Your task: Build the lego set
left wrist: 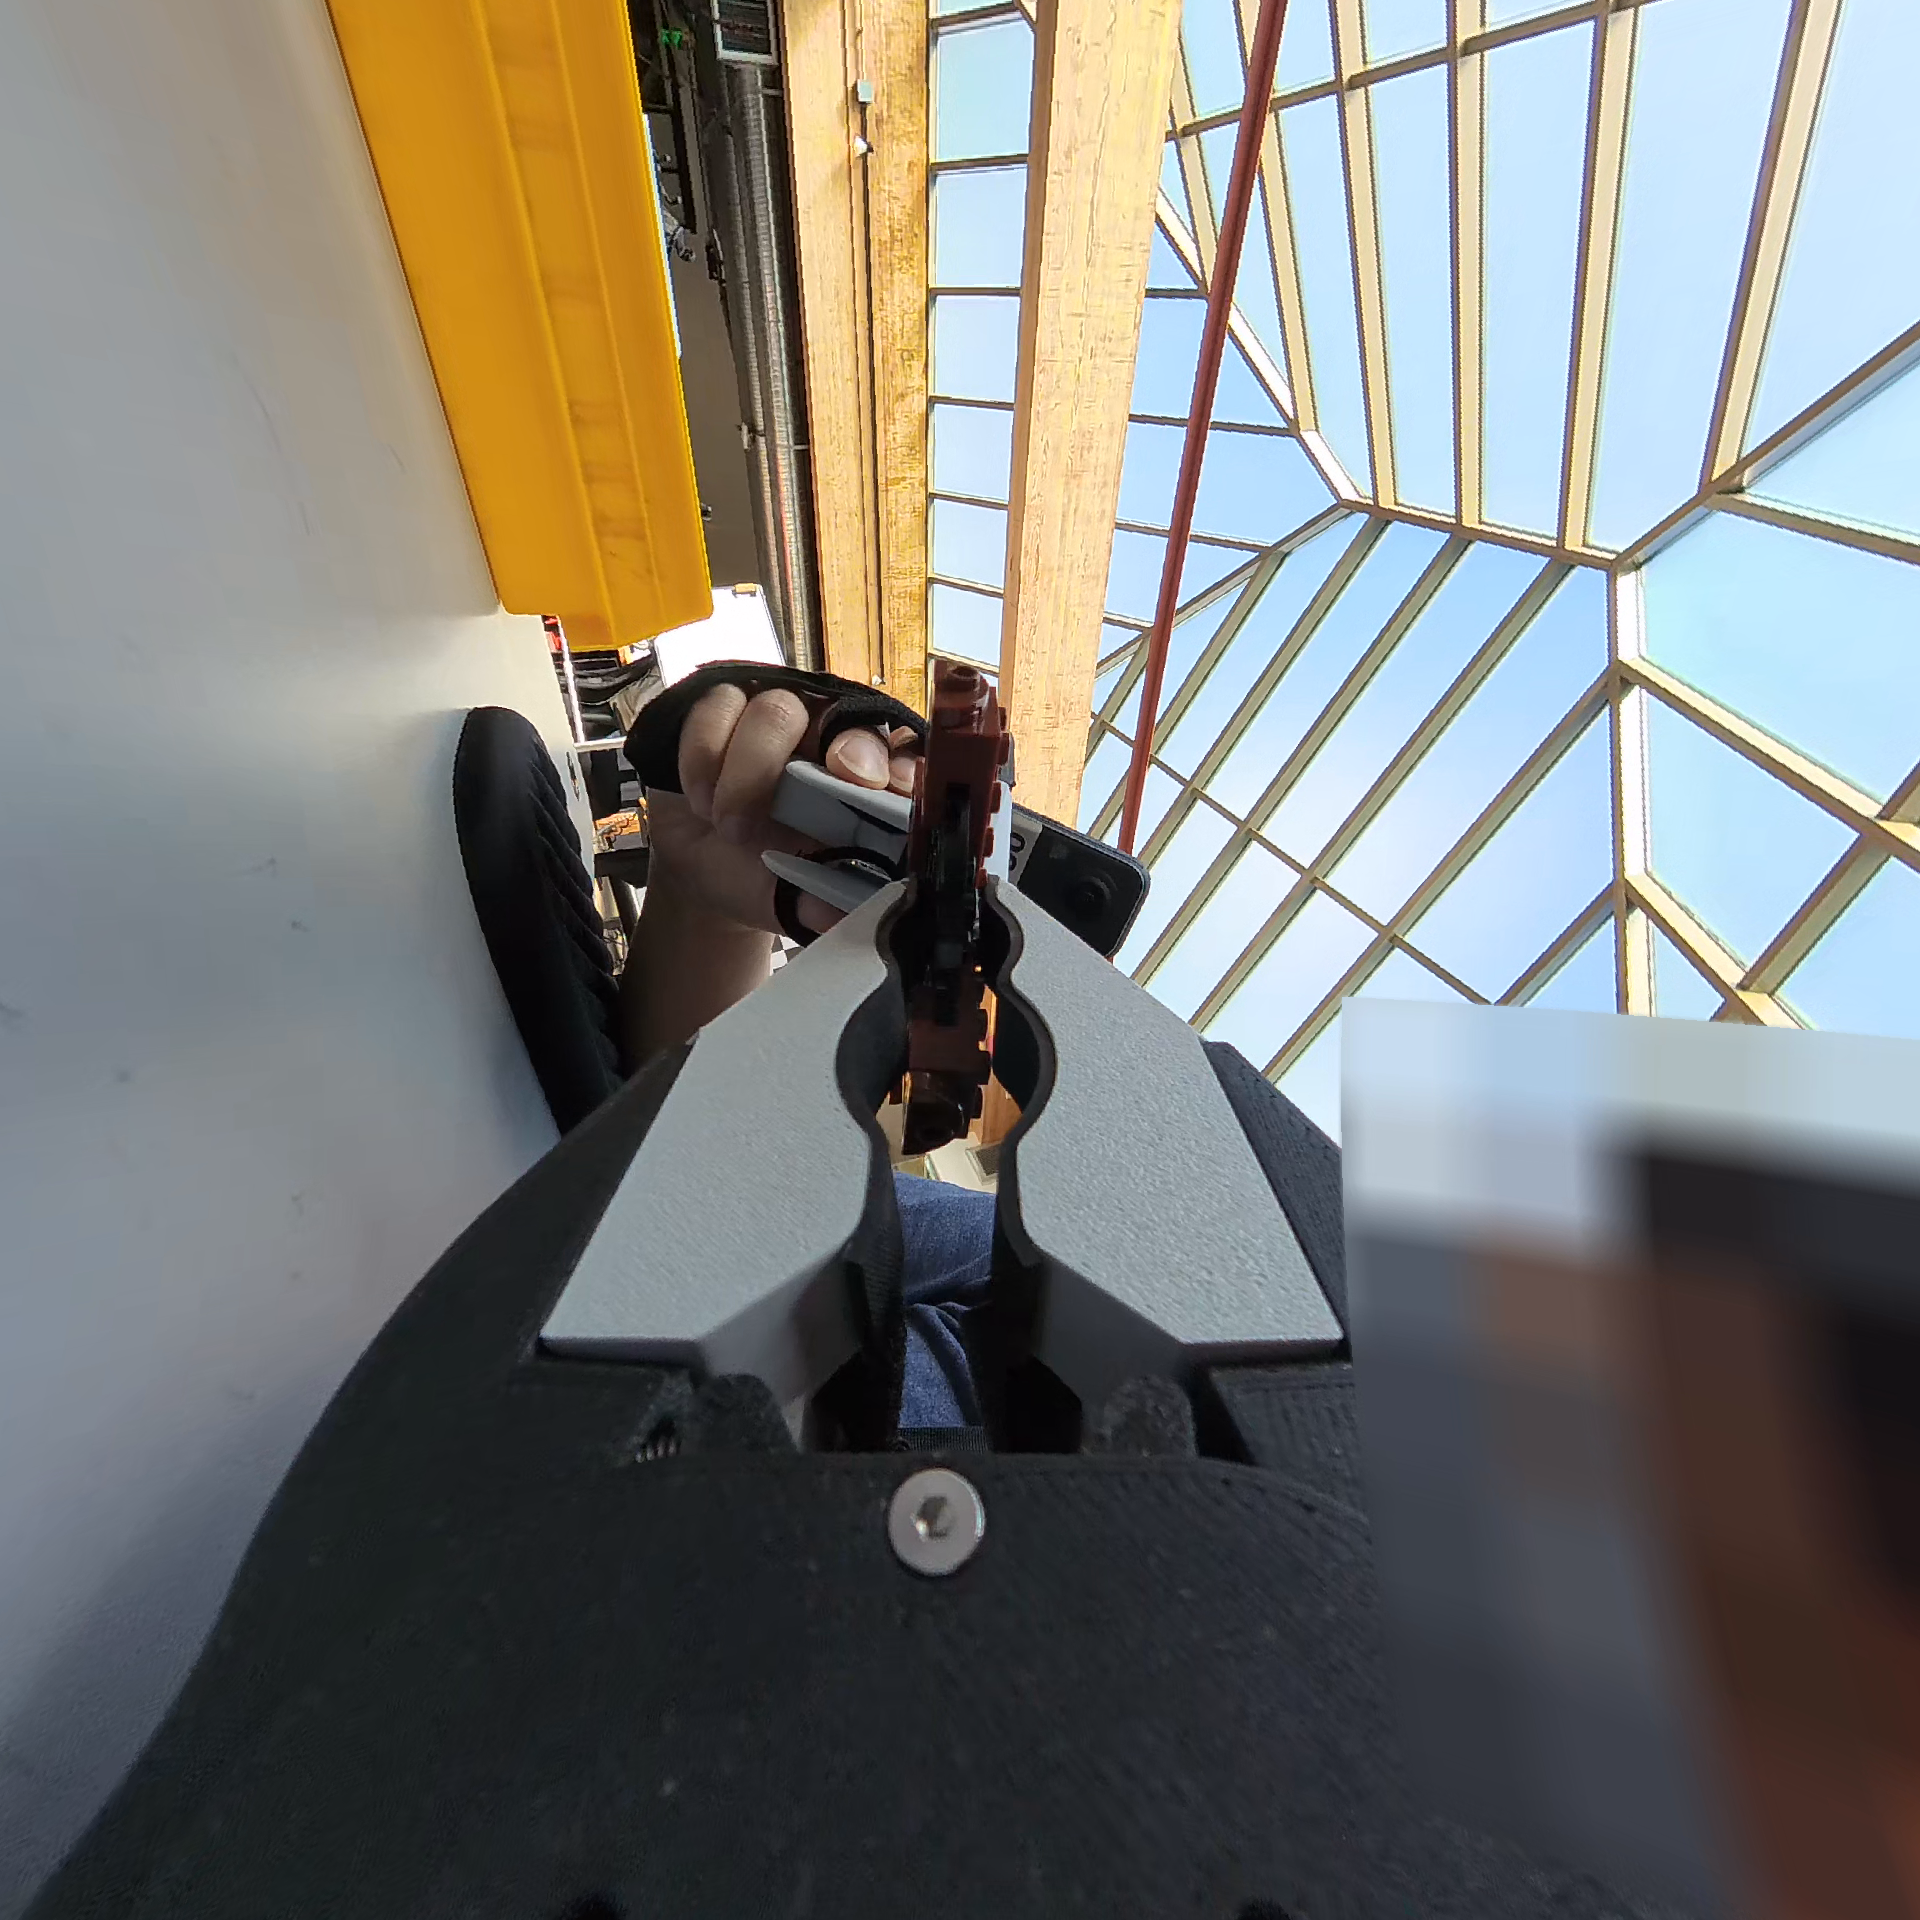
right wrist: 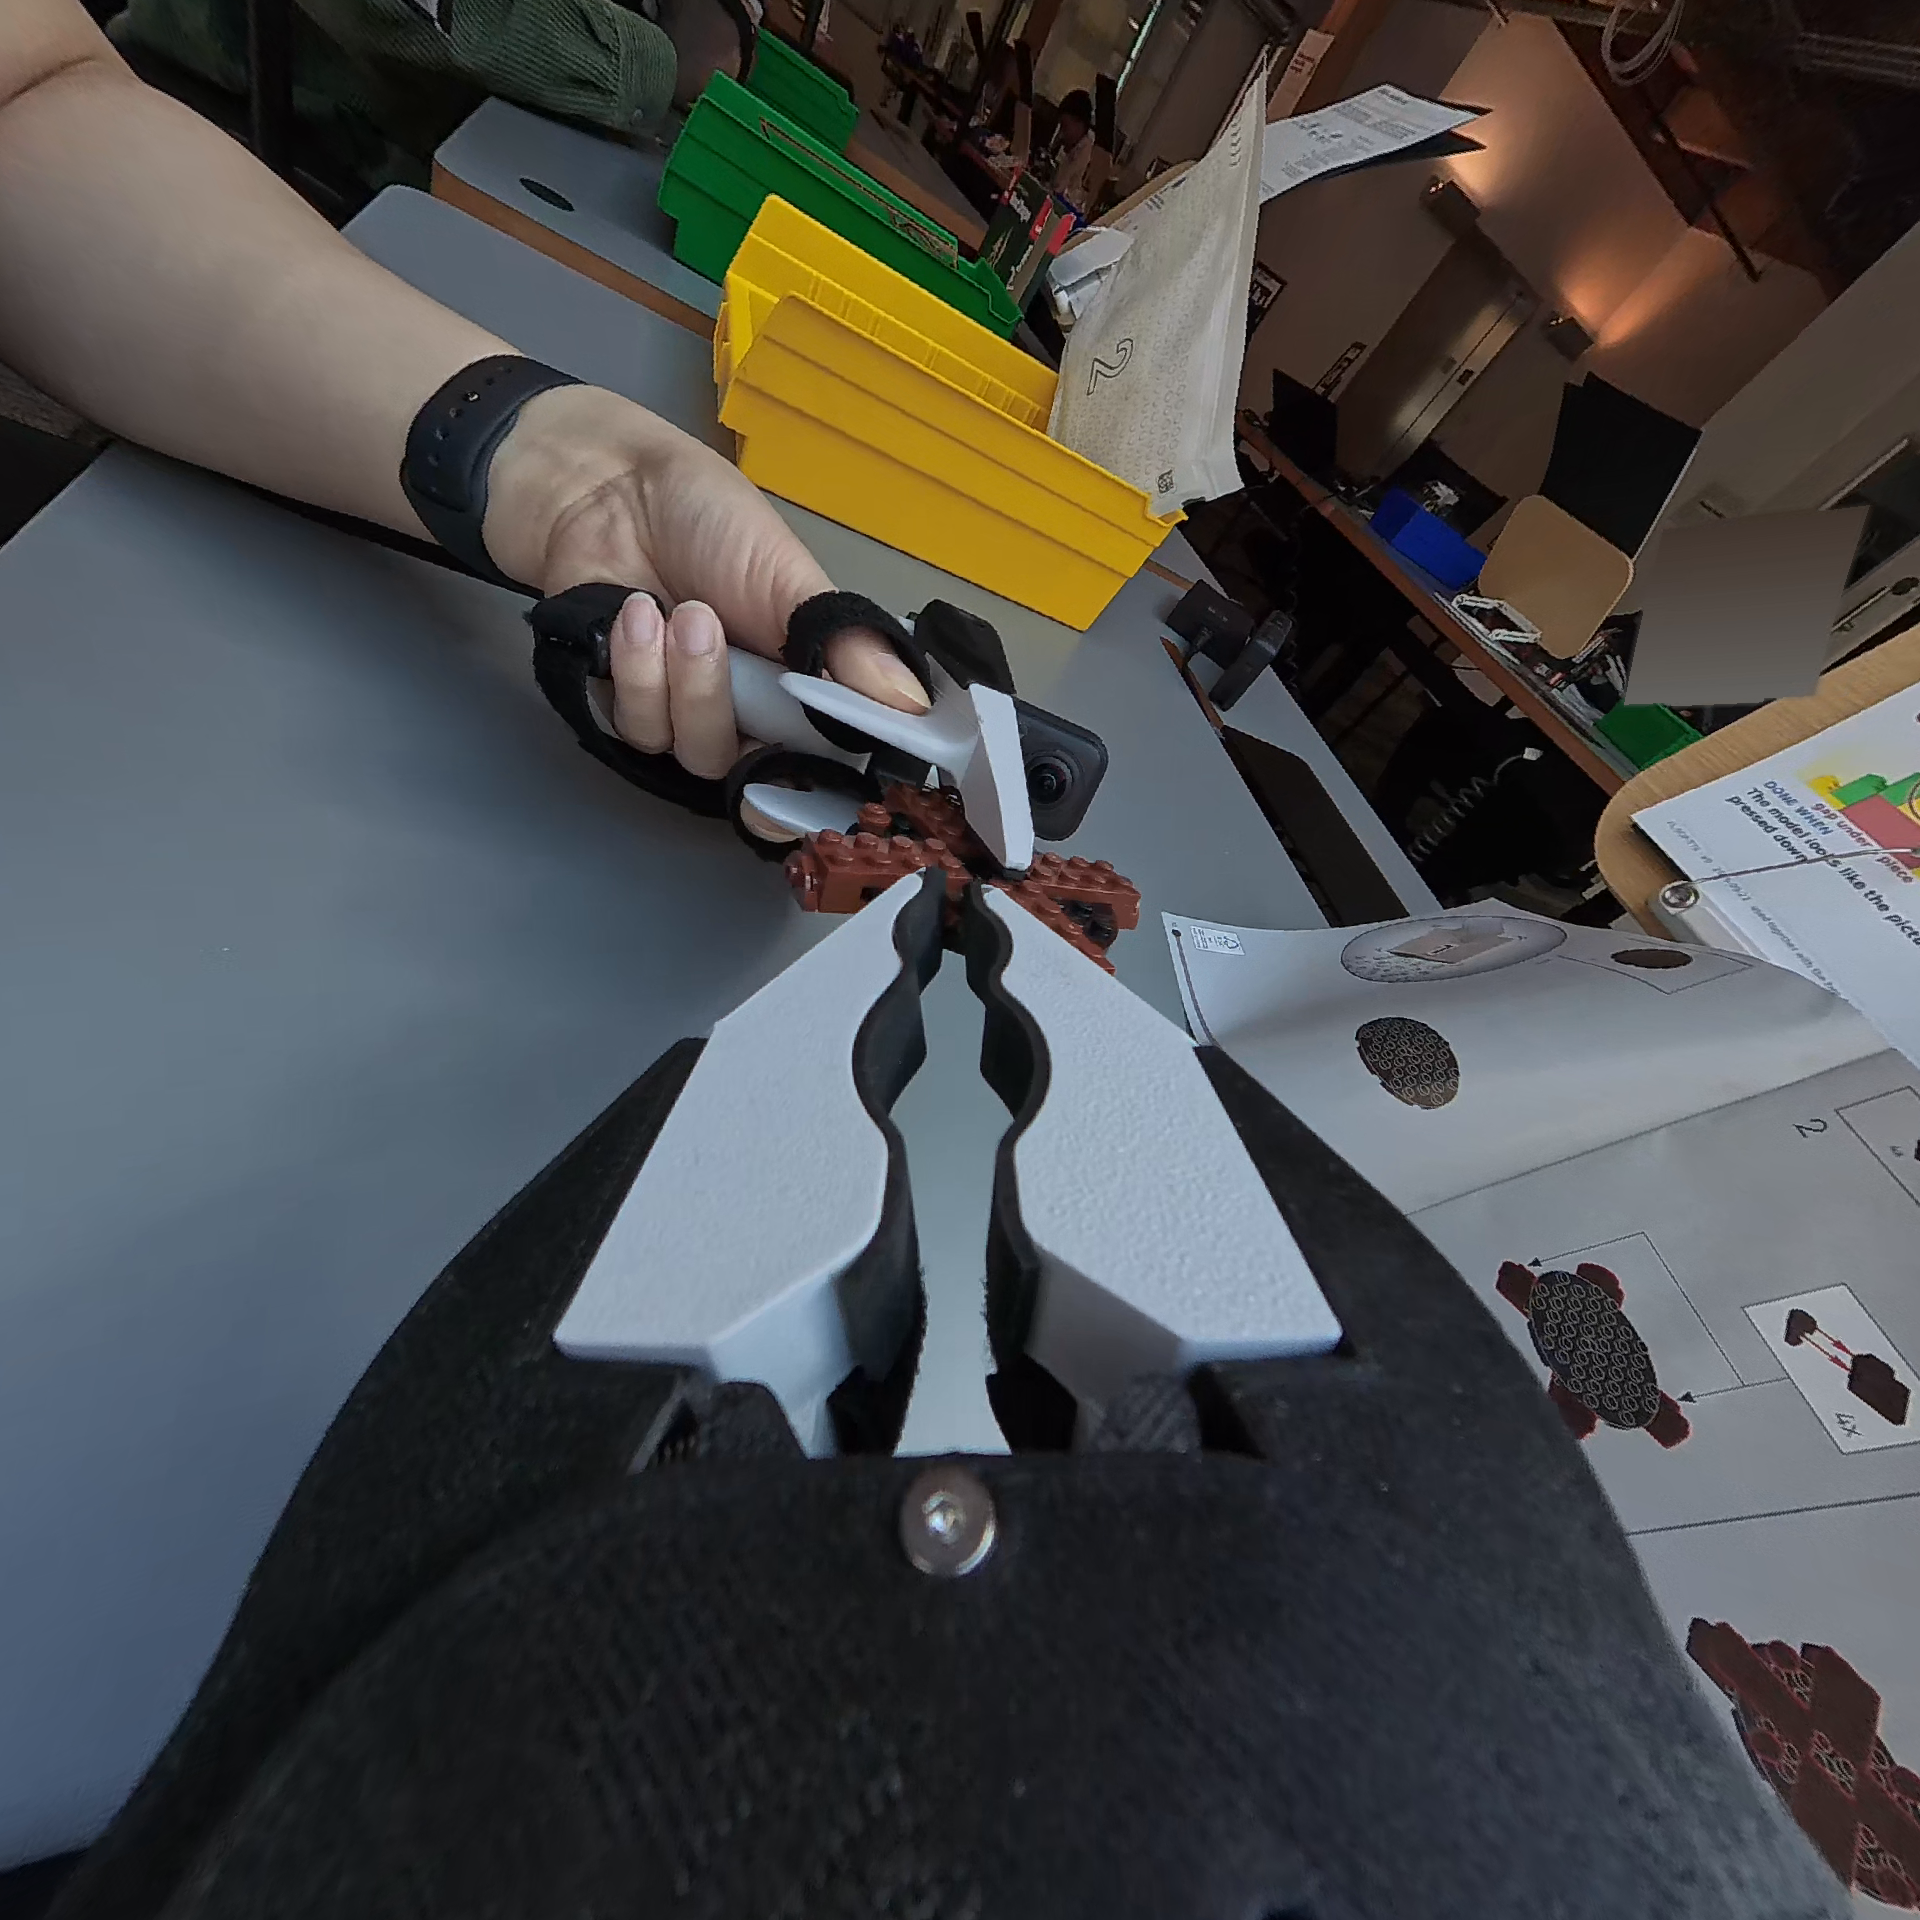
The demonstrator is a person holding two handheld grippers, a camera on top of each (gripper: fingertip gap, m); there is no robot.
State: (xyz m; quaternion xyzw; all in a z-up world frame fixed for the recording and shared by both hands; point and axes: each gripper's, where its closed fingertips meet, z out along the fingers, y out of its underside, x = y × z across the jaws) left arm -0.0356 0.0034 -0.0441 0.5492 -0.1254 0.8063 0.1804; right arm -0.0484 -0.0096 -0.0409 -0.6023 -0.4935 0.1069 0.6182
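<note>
1. Left wrist view: the left gripper is tilted up toward a glazed roof with timber beams, its grey fingers clenched on the brown lego model, which stands edge-on between the black pads and sticks out past the tips.
2. Just beyond the tips, the person's right hand, in black finger straps, holds the right gripper; that gripper's fingers meet the model from the far left side, and its camera lens sits just right of the model.
3. A yellow bin lies on the grey table well left of the fingers. This view alone shows the roof.
4. Right wrist view: the right gripper points level across the grey table, its tips closed on the near edge of the brown studded lego model.
5. The left hand, with a black wristband, grips the left gripper from the far left, bearing on the model from above.
6. Only here appear the instruction booklet right of the fingers, the paper bag standing in the yellow bin, and green bins farther off.
</note>
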